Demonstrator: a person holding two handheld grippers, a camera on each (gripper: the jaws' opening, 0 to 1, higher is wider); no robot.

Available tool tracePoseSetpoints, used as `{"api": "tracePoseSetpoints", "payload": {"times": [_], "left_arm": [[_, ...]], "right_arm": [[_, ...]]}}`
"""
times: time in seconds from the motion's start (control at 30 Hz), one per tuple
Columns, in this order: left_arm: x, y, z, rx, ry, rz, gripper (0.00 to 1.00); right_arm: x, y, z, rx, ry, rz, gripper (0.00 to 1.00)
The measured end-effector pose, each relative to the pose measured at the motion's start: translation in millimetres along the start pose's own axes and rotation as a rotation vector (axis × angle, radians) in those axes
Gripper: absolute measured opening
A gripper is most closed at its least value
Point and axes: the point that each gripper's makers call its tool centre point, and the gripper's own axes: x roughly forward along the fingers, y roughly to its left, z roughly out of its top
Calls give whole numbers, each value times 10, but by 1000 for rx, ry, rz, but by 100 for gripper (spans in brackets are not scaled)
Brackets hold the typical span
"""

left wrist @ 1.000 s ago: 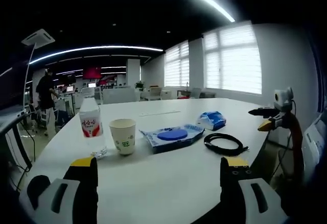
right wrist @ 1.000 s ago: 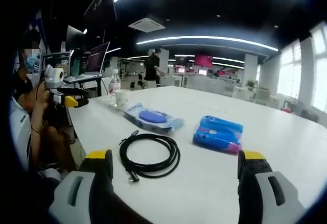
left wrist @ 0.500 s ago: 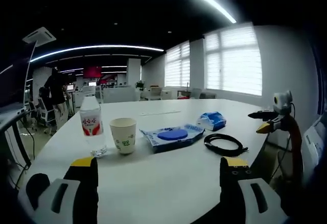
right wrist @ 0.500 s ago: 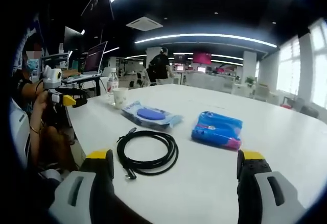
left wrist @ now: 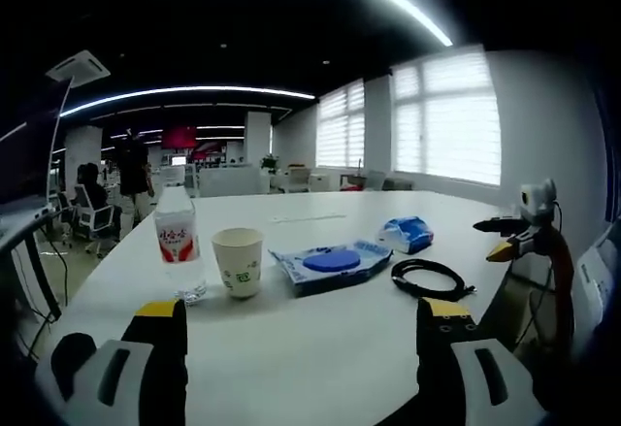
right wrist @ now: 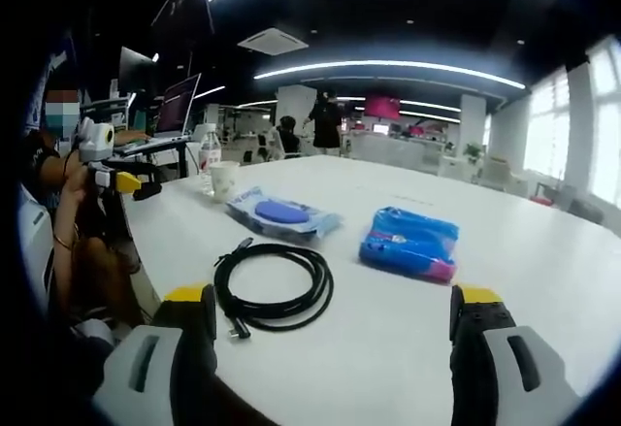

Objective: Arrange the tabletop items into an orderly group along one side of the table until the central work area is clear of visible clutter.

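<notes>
the left gripper [left wrist: 301, 324] hovers low over the near edge of the smooth white worktop [left wrist: 320, 339], jaws spread wide with nothing between them; only their yellow-tipped ends show, the rest cut off below. beyond it stand a clear plastic water bottle with a red label [left wrist: 176, 244] and, just beside it, a white paper cup with a green mark [left wrist: 239, 262]. next lies a flat crinkly wipes pack with a blue oval lid [left wrist: 330, 261], then a coiled black cable [left wrist: 428, 277] and a soft blue pouch [left wrist: 406, 234]. the right gripper [right wrist: 335, 314] is likewise released, jaws apart over the cable [right wrist: 273, 286], with the pouch [right wrist: 409, 243] near. the print on the labels is too small to read.
</notes>
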Motion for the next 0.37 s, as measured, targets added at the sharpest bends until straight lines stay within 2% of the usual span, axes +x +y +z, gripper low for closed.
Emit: {"api": "tracePoseSetpoints", "payload": {"times": [0.2,0.37], "left_arm": [[10,26,-20,-9,9,-1,98],[19,-14,-3,-24,-5,-30,98]], "right_arm": [[6,-26,15,2,-7,-13,96],[0,-46,44,12,-13,-19,96]]}}
